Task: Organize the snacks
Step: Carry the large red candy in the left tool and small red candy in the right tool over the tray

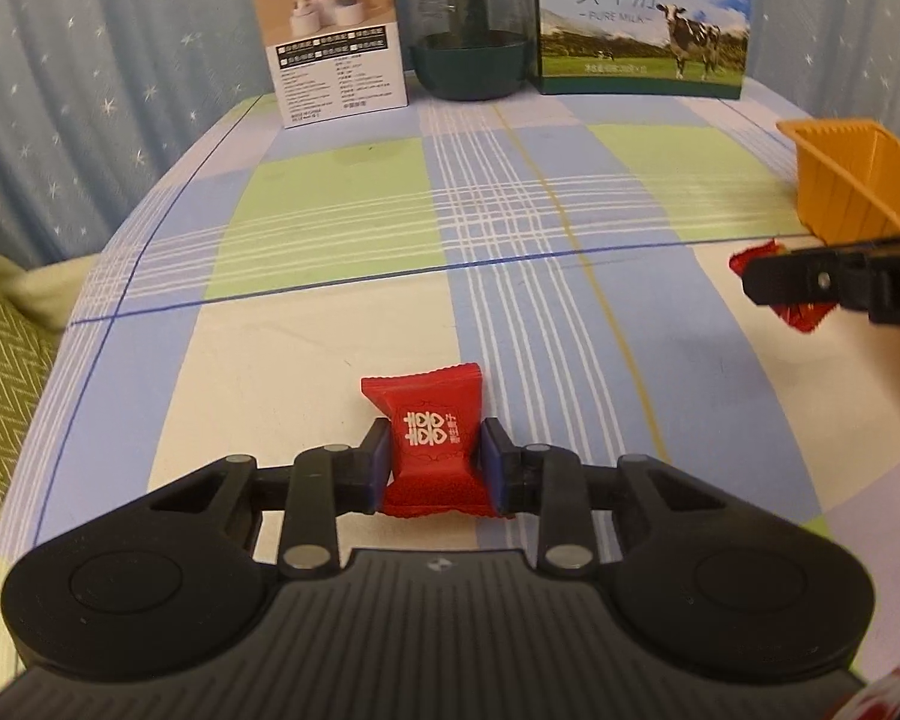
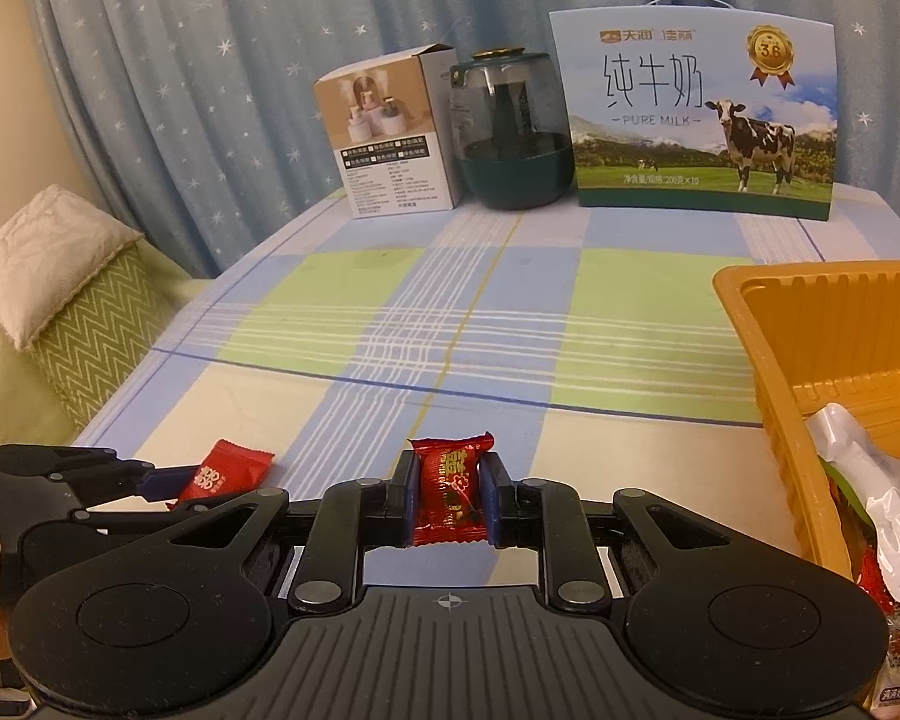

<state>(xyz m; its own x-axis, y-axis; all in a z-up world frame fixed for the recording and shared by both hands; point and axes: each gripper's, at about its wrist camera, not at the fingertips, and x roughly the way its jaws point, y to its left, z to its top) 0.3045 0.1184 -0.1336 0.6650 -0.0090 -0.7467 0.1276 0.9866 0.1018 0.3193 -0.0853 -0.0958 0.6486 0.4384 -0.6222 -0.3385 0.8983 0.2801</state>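
A checked cloth covers the surface [image 2: 510, 324], set before a star-patterned curtain [image 2: 180, 90]. Nearest, the left gripper [image 1: 432, 456] is clamped on a matte red candy [image 1: 429, 438] lying on the cloth; the right gripper [image 2: 448, 495] grips a glossy red candy [image 2: 450, 489]. At right, the orange tray [image 2: 780, 420] already contains several snack packets [image 2: 870, 498]. Farther back stand a white box [image 2: 390, 138], a glass jar [image 2: 513, 132] and a milk carton [image 2: 702, 114]. Judged progress: late; both held candies remain to be placed in the tray.
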